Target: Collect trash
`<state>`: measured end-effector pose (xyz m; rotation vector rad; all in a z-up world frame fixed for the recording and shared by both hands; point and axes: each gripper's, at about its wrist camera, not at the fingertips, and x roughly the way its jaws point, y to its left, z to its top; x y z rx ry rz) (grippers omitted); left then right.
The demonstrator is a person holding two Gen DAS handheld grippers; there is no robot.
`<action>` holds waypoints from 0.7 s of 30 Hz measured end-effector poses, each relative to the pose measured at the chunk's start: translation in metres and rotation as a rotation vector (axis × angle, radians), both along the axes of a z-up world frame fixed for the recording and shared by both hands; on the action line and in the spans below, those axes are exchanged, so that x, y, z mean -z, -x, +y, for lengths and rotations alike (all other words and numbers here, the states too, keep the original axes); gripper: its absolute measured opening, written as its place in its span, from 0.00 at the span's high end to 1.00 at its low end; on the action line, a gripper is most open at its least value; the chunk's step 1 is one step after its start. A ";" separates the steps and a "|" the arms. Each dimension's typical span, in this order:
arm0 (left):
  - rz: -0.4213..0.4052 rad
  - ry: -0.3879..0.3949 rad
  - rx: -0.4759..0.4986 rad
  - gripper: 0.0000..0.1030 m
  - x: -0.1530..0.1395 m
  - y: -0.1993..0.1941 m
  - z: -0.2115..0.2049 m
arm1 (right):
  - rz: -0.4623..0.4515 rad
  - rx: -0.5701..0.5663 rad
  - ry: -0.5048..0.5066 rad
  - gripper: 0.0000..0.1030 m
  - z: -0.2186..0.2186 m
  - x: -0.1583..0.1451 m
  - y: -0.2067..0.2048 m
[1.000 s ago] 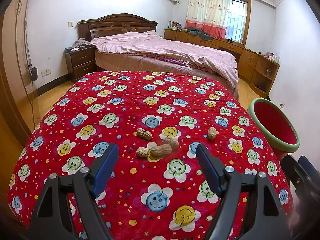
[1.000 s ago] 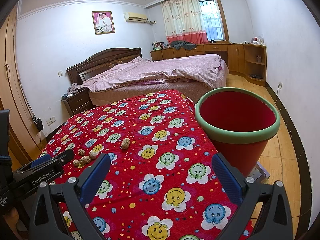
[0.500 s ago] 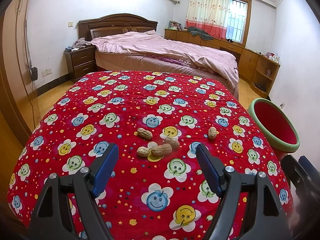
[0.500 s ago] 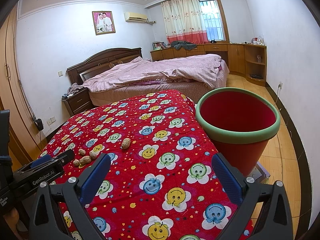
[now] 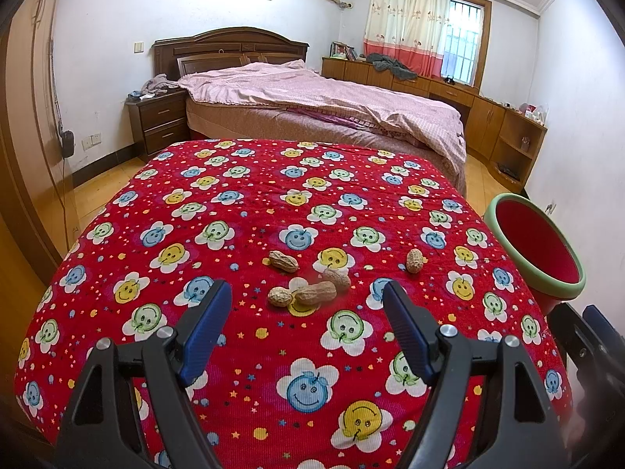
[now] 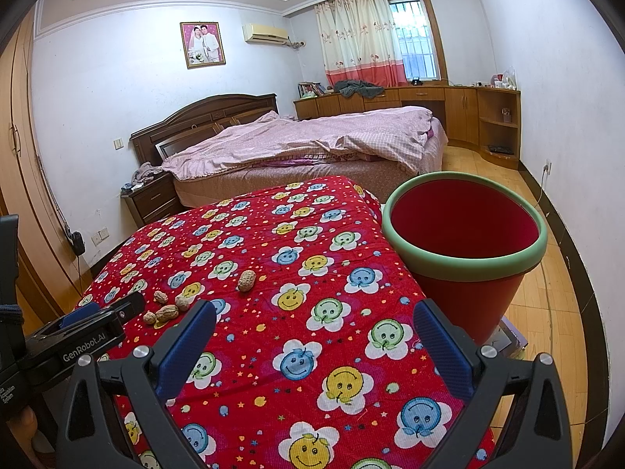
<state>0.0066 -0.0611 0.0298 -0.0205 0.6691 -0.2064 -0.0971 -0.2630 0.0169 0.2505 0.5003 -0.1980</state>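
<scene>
Several peanuts in their shells lie on a red smiley-flower cloth (image 5: 234,211). A close group of peanuts (image 5: 308,291) sits just beyond my left gripper (image 5: 306,297), which is open and empty. One more peanut (image 5: 414,260) lies apart to the right. A red bin with a green rim (image 5: 537,254) stands off the cloth's right edge. In the right wrist view my right gripper (image 6: 314,322) is open and empty above the cloth, with the bin (image 6: 465,250) ahead on the right, the lone peanut (image 6: 246,280) ahead on the left and the peanut group (image 6: 166,310) further left.
Behind the cloth-covered surface stands a bed (image 5: 320,105) with a pink cover, a nightstand (image 5: 160,123) to its left and wooden cabinets (image 5: 496,125) along the right wall. The left gripper's body (image 6: 78,336) shows at the lower left of the right wrist view.
</scene>
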 end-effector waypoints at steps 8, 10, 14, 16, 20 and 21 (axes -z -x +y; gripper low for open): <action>-0.007 0.006 -0.003 0.23 -0.002 0.000 0.002 | -0.001 0.000 0.000 0.00 0.000 -0.001 0.000; -0.008 0.008 -0.003 0.23 -0.003 0.000 0.002 | -0.001 0.000 0.001 0.00 0.000 0.000 0.000; -0.009 0.008 -0.003 0.23 -0.004 0.001 0.003 | -0.001 0.000 0.001 0.00 0.000 -0.001 0.000; -0.009 0.008 -0.004 0.23 -0.004 0.001 0.003 | -0.001 0.000 0.001 0.00 0.000 -0.001 0.000; -0.012 0.010 -0.006 0.23 -0.007 0.000 0.003 | -0.002 0.000 0.001 0.00 0.001 -0.001 0.000; -0.013 0.011 -0.006 0.23 -0.008 0.001 0.003 | -0.002 -0.001 0.001 0.00 0.000 0.000 0.000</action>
